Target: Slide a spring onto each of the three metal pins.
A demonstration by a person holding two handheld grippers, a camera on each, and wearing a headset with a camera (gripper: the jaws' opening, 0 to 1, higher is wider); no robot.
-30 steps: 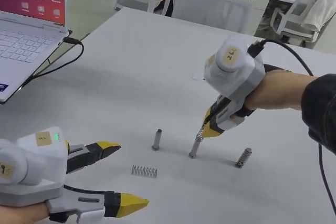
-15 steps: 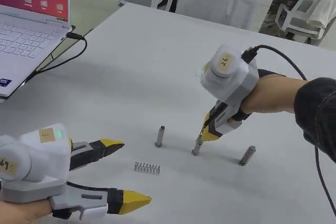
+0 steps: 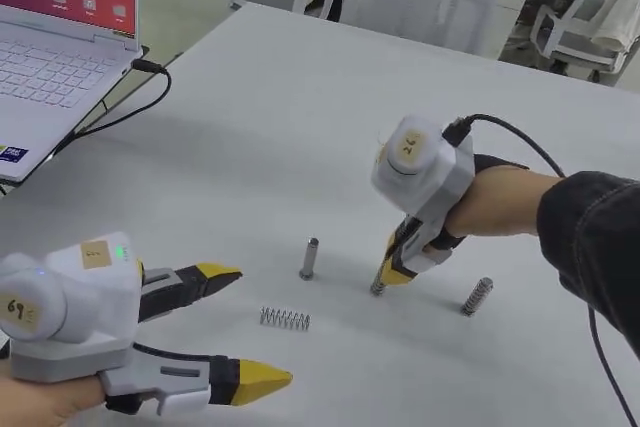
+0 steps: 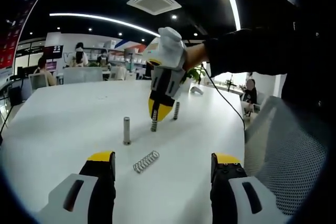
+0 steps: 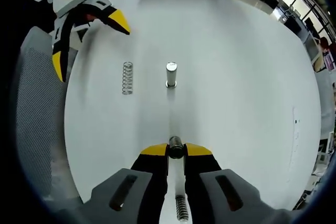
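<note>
Three metal pins stand on the white table [image 3: 250,127]. The left pin [image 3: 310,258] [image 4: 126,130] [image 5: 171,74] is bare. My right gripper [image 3: 388,272] [image 5: 176,150] is low over the middle pin [image 3: 379,282] [image 4: 154,124], shut on a spring [image 5: 176,146] that sits around it. The right pin [image 3: 477,296] [image 4: 176,110] wears a spring. A loose spring [image 3: 285,319] [image 4: 146,161] [image 5: 127,77] lies flat in front of the bare pin. My left gripper [image 3: 262,325] [image 4: 164,158] hovers open at the near left, just short of the loose spring, with nothing between its jaws.
An open laptop [image 3: 50,57] sits at the far left with a black cable [image 3: 120,112] trailing onto the table. Office chairs [image 3: 420,7] stand past the far edge. The right gripper's cable [image 3: 520,142] runs back over a dark sleeve [image 3: 590,237].
My right gripper has come down along the middle pin, taking the spring lower on it. The left gripper stays open in about the same place. The head camera has shifted slightly.
</note>
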